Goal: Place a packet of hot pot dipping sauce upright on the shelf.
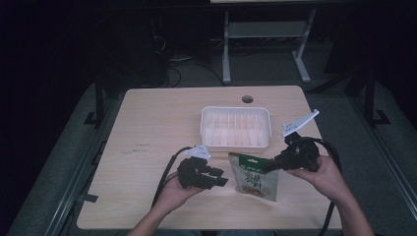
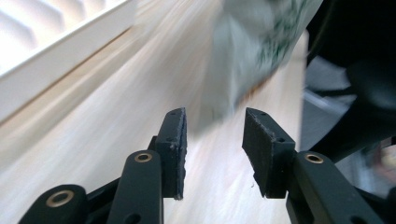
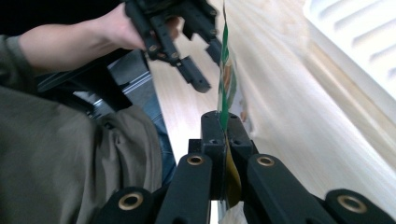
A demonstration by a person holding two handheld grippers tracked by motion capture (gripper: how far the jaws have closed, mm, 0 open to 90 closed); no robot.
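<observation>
Right gripper (image 3: pixel 223 122) pinches top edge of snack pouch (image 1: pixel 255 178), hanging it upright just above table (image 1: pixel 147 128), near white tray (image 1: pixel 236 143), likely for transfer there. Left gripper (image 1: pixel 220 177) jaws spread, nothing between; pouch blurred just ahead, apparently untouched.

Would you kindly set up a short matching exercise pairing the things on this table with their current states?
Things:
1. left gripper
2. right gripper
3. snack pouch
4. white tray

States:
A. pinched at its edge
B. open, nothing between its pads
C. lying empty on the table
D. shut on the pouch

Pairs: 1-B, 2-D, 3-A, 4-C
</observation>
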